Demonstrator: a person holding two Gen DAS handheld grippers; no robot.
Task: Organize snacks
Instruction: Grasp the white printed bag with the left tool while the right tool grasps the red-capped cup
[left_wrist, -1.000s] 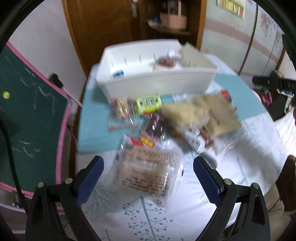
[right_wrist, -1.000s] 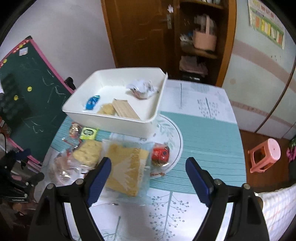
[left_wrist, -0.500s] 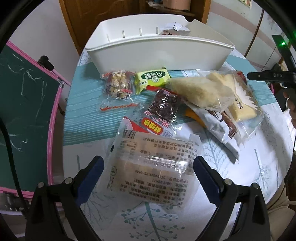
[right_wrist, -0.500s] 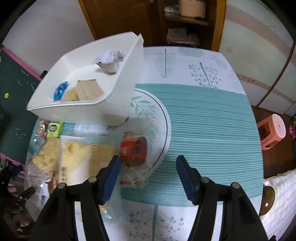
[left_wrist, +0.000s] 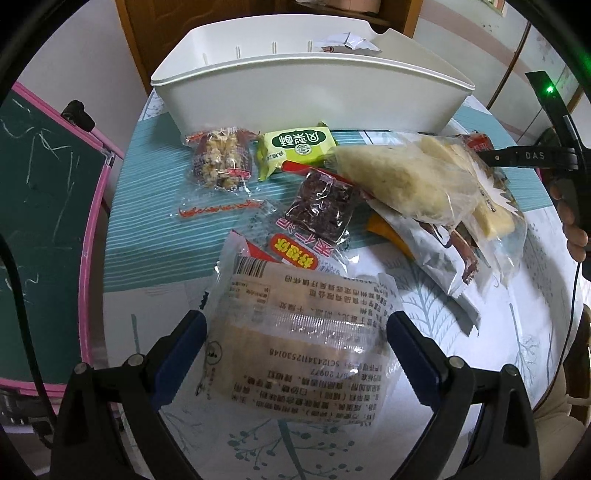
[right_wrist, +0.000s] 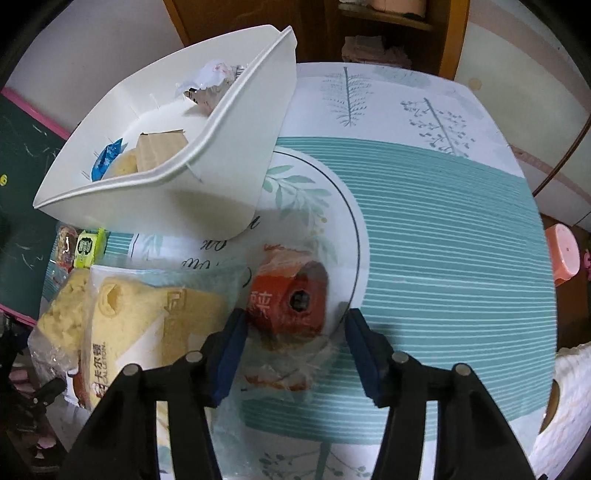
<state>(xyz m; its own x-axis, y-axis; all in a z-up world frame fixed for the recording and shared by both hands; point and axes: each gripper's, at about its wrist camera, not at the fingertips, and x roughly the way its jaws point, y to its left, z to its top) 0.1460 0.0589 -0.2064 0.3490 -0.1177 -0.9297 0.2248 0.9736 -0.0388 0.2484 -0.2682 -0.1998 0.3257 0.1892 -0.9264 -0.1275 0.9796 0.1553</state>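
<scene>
My left gripper is open, its blue fingers on either side of a clear pack of pale cake lying on the table. Beyond it lie a dark date snack, a green packet, a nut snack and pale bread bags. The white bin stands at the back. My right gripper is open, its jaws around a red-orange wrapped snack. The white bin also shows in the right wrist view, with several snacks inside.
A round table with a teal striped cloth holds everything. A green chalkboard with a pink frame stands at the left. Yellow cake bags lie left of the right gripper. A pink stool stands on the floor at the right.
Both grippers have moved down and forward toward the table. The left now straddles the cake pack. The right has narrowed around the red-orange snack.
</scene>
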